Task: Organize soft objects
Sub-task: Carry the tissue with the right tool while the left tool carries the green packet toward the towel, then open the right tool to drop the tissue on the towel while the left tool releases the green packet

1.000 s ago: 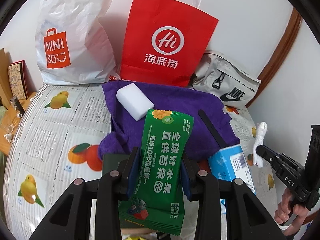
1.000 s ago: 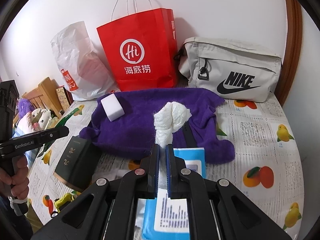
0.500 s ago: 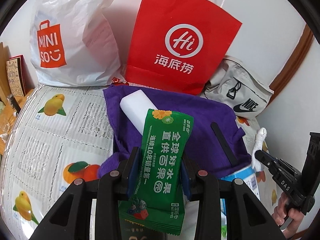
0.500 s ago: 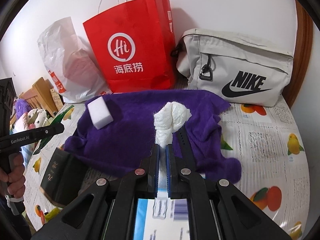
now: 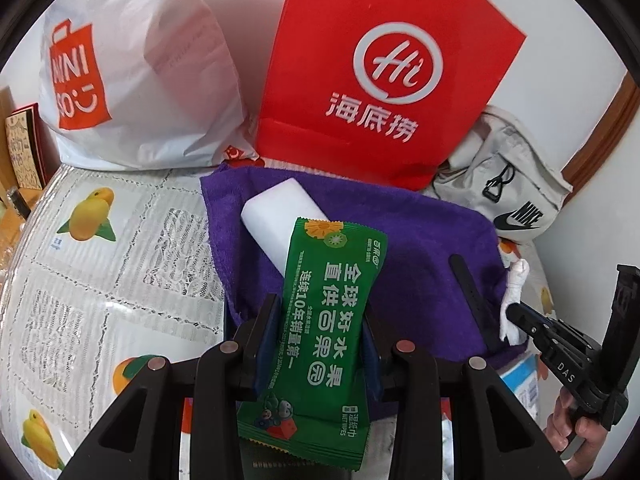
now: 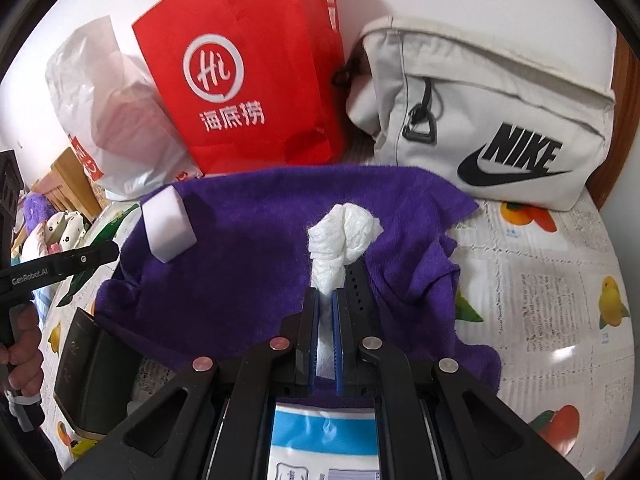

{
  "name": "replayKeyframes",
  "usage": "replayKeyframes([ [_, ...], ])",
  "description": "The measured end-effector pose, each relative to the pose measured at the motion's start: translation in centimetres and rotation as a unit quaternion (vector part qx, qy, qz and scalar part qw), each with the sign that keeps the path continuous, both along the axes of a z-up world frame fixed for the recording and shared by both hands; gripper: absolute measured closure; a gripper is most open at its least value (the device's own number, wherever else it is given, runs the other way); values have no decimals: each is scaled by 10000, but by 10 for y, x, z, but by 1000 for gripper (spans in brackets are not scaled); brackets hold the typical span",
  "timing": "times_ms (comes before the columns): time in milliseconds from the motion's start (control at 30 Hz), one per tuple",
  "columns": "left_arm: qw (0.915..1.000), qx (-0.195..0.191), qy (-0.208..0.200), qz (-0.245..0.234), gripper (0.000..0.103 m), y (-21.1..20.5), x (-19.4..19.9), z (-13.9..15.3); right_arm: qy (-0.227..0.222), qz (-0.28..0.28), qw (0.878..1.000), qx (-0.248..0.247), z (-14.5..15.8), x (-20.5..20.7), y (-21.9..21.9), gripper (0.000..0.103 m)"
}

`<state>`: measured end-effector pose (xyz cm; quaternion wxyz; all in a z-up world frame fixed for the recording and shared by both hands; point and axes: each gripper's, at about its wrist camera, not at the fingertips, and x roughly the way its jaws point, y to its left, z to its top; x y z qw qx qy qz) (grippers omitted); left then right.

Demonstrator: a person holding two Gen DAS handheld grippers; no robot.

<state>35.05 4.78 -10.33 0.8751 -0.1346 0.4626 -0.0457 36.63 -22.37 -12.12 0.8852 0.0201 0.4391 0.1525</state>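
Above the crumpled purple fleece towel (image 5: pixel 420 248), your left gripper (image 5: pixel 320 332) is clamping a green plastic wet-wipes packet (image 5: pixel 324 320) between its blue pads, the packet standing lengthwise and overlapping the white rectangular foam sponge block (image 5: pixel 276 208) lying on the towel. Your right gripper (image 6: pixel 326 308) is pinching a knotted white tissue wad (image 6: pixel 340 240) tightly, its puffed end sticking up over the towel beside a black strap (image 6: pixel 358 292). Behind the towel, a red paper shopping bag (image 6: pixel 248 68), a white plastic bag (image 5: pixel 136 68) and a grey fabric pouch (image 6: pixel 492 112) are leaning against the wall.
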Motion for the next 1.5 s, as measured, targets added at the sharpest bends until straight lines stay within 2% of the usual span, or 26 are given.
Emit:
replayKeyframes([
  [267,9998,-1,187,30,68,1,13,-15,221,64,9997,-66,-14,13,3,95],
  [367,9996,115,261,3,68,-3,17,-20,312,14,9994,-114,-19,16,1,95],
  [467,9994,31,352,-4,67,-2,20,-26,444,-32,9990,-38,-23,20,-1,95],
  [667,9994,36,334,-97,66,-5,20,-27,556,-57,9984,-102,-27,23,0,94],
  [733,9993,55,345,-106,64,-5,20,-27,592,-35,9982,-70,-28,24,0,92],
  [767,9993,73,351,-97,57,-5,20,-27,612,-43,9981,-45,-29,24,-1,86],
  [833,9992,139,369,-25,44,-4,19,-26,597,-65,9982,-26,-28,24,-3,73],
  [867,9993,150,342,-19,43,-4,18,-26,553,-81,9984,-17,-26,23,-3,62],
  [900,9994,163,311,-16,43,-4,17,-24,466,-105,9989,-10,-23,20,-3,55],
  [1200,9998,131,167,55,41,5,-1,-1,208,-67,9998,26,1,-5,0,54],
  [1500,9996,121,-147,210,41,15,-51,25,37,105,9997,195,24,-59,9,54],
])
